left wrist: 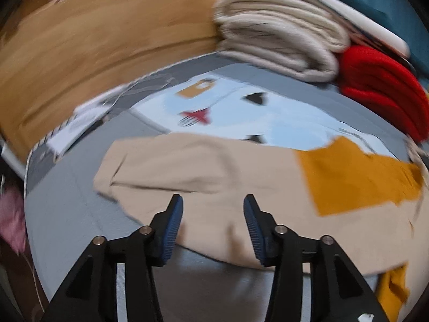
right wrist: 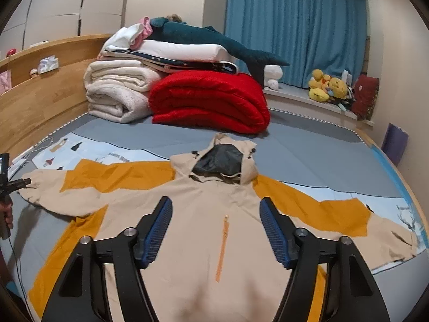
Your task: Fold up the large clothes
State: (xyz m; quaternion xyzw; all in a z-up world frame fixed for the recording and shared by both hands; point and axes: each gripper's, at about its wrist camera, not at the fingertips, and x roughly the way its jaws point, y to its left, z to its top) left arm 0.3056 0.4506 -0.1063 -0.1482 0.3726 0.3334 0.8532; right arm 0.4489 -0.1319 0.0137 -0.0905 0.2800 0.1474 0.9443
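On bed (right wrist: 308,155), mid-surface: beige-orange hooded jacket (right wrist: 198,214) spread flat, sleeves out toward side edges. Soft, light, likely slippery shell; pinch sleeve cuff (left wrist: 128,171). Left gripper (left wrist: 213,214) jaws apart, empty above sleeve; right gripper (right wrist: 215,220) jaws apart over chest.

A home bedroom: bed (right wrist: 308,145), folded blankets (right wrist: 209,102), curtain (right wrist: 295,26).

Two black grippers with blue pads

Each gripper, left gripper (left wrist: 213,205) and right gripper (right wrist: 215,208), is showing black arms, silver round screws and bumpy blue pads (right wrist: 158,232).
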